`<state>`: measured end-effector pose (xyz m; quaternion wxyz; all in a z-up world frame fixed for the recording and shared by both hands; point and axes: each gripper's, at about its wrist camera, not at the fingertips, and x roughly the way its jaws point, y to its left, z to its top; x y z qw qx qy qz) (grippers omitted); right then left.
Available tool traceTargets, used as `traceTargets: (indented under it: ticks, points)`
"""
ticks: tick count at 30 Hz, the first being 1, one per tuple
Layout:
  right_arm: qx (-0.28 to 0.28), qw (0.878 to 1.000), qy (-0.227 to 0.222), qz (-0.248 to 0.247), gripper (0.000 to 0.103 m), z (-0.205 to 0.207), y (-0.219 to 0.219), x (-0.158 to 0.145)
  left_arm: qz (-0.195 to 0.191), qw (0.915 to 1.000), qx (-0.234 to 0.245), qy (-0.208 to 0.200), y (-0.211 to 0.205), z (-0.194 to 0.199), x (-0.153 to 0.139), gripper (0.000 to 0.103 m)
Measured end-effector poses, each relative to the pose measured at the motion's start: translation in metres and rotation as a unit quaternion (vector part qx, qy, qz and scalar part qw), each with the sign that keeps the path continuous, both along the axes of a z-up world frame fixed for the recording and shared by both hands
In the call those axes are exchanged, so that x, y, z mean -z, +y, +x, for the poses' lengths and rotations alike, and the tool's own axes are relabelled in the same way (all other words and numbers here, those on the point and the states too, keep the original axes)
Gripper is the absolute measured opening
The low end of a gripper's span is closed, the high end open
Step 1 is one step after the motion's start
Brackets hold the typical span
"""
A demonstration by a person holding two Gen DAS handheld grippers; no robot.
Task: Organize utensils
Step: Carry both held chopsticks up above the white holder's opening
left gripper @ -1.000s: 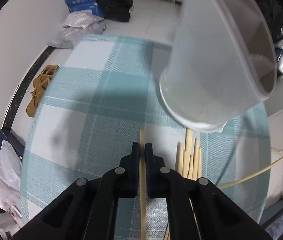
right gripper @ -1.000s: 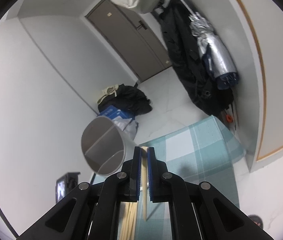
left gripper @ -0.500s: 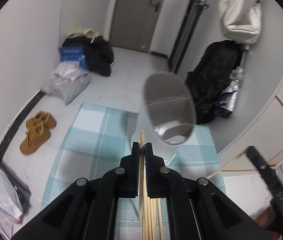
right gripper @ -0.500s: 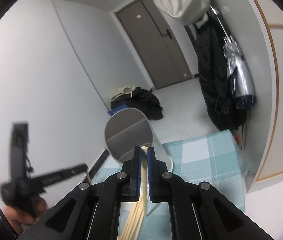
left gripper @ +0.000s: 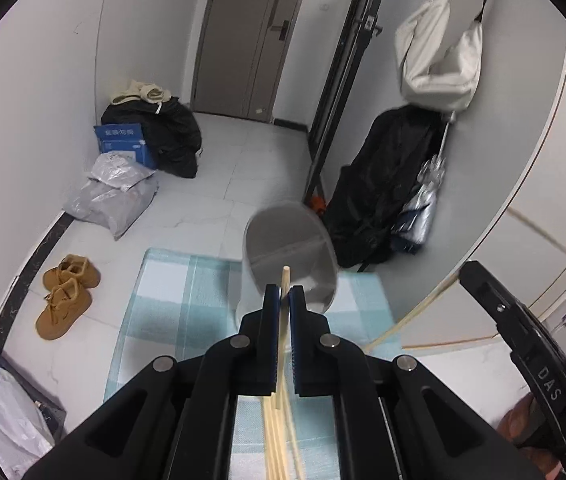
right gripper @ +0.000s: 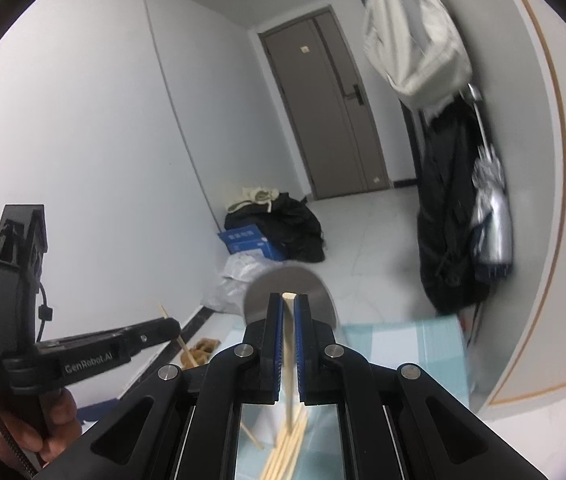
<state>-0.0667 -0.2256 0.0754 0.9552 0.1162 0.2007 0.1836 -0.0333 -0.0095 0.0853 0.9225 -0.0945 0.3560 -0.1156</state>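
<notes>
Left gripper [left gripper: 284, 300] pinches chopstick [left gripper: 281, 332], holder [left gripper: 289, 256] seemingly beyond.

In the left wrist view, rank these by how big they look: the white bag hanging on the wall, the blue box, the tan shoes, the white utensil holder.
1. white bag
2. white utensil holder
3. blue box and tan shoes: these look alike, so unranked.

Nearness to the camera skews all of this.

A teal-and-white checked cloth [left gripper: 171, 304] is spread on the pale tiled floor [left gripper: 267, 168]. A white utensil holder [left gripper: 289, 254] is set at its far edge, and loose wooden chopsticks [left gripper: 277, 440] are laid nearer. Tan boots [left gripper: 65, 294], plastic bags [left gripper: 113, 196] and a blue box [left gripper: 123, 142] are left on the tiles, far left.
</notes>
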Motion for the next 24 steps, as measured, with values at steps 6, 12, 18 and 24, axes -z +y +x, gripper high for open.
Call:
traceTargets:
  ticks: [6, 12, 18, 24]
  points:
    - [-0.011, 1.0, -0.013, 0.003, 0.005, 0.02, 0.0, -0.047, -0.021, 0.9996, -0.003, -0.019, 0.003, 0.02, -0.036, 0.001]
    - [-0.016, 1.0, -0.025, 0.003, 0.005, 0.061, -0.001, -0.084, -0.033, 0.9989, -0.003, -0.032, 0.003, 0.055, -0.063, 0.001]
    - [-0.026, 0.999, -0.033, -0.011, 0.005, 0.112, 0.009, -0.097, -0.02, 0.9985, -0.004, -0.051, 0.0, 0.084, -0.074, 0.001]
    - [-0.042, 0.998, -0.02, -0.044, 0.005, 0.153, 0.024, -0.081, 0.011, 0.9986, 0.007, -0.052, -0.001, 0.106, -0.062, 0.001]
